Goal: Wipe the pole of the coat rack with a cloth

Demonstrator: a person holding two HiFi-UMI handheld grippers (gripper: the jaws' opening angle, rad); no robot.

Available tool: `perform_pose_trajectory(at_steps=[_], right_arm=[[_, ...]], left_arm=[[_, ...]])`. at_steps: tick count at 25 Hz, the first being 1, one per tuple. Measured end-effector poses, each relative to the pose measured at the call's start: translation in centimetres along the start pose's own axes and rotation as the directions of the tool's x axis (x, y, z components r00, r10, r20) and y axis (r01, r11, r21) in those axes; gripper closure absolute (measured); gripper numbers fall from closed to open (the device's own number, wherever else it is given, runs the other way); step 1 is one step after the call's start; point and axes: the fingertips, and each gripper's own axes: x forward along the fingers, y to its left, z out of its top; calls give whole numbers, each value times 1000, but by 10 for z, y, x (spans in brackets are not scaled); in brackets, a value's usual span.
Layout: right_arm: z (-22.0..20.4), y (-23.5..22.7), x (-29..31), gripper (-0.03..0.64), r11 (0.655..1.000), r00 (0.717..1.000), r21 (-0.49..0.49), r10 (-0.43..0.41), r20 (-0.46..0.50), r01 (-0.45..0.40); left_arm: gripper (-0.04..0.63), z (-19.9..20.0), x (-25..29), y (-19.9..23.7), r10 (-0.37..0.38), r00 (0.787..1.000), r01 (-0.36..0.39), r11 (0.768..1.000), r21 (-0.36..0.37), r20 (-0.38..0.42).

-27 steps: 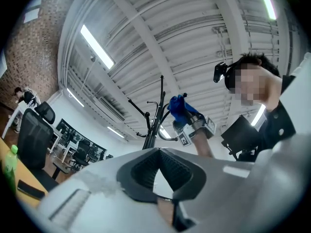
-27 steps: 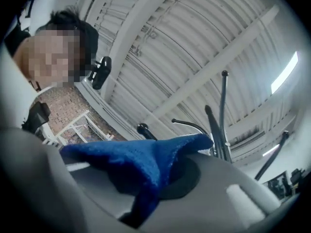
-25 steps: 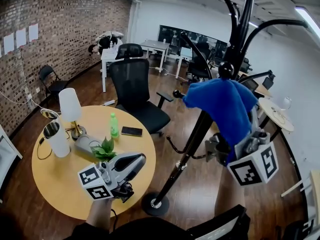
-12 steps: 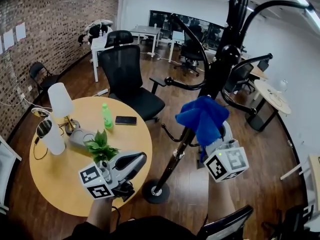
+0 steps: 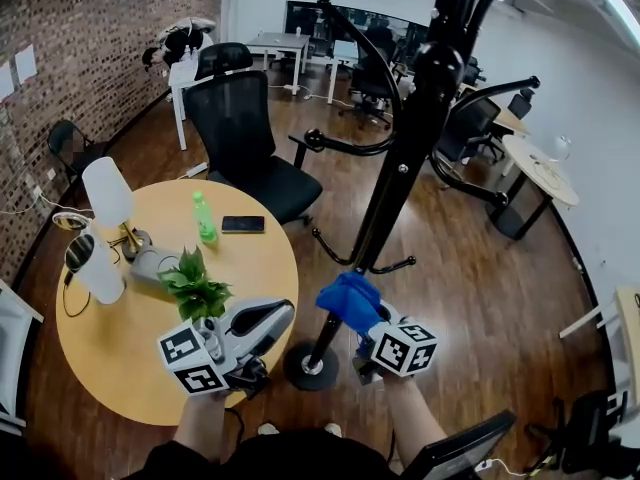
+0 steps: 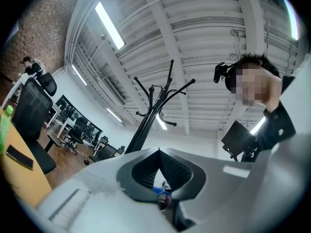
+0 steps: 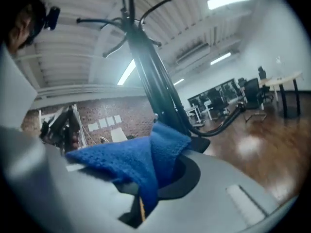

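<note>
The black coat rack pole (image 5: 395, 183) leans from its round base (image 5: 304, 366) up to curved hooks at the top of the head view. My right gripper (image 5: 352, 313) is shut on a blue cloth (image 5: 347, 301), which presses against the pole low down, just above the base. In the right gripper view the blue cloth (image 7: 133, 161) bunches between the jaws with the pole (image 7: 155, 89) right behind it. My left gripper (image 5: 262, 320) hangs over the round table's edge, left of the base, shut with nothing in it. The left gripper view looks up at the coat rack (image 6: 146, 118).
A round wooden table (image 5: 120, 363) at the left carries a lamp (image 5: 108, 196), a white jug (image 5: 92, 265), a plant (image 5: 194, 286), a green bottle (image 5: 203, 218) and a phone (image 5: 243, 224). A black office chair (image 5: 245, 138) stands behind it. Desks and chairs fill the back.
My right gripper has slid the blue cloth down the pole, from chest height to just above the base. The head view has tipped downward. The left gripper has stayed put.
</note>
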Motion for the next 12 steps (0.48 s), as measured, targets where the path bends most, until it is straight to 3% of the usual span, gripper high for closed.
perform_pose_trajectory(at_steps=[3, 5, 7, 9, 12], right_arm=[[-3, 31, -12, 592, 988, 992, 97, 119, -27, -116], [-3, 50, -18, 592, 963, 976, 174, 215, -23, -208], [-2, 55, -17, 592, 944, 967, 218, 255, -10, -247], [-2, 44, -9, 592, 955, 975, 200, 223, -7, -217], [6, 9, 4, 592, 992, 997, 102, 73, 24, -75]], left_arm=[[594, -2, -1, 0, 9, 1000, -9, 1000, 0, 2], [594, -4, 1, 0, 15, 1000, -15, 1000, 1, 2], [594, -4, 2, -1, 17, 1000, -17, 1000, 3, 0], [594, -3, 0, -1, 22, 1000, -22, 1000, 6, 5], [594, 0, -3, -2, 31, 999, -31, 999, 13, 14]])
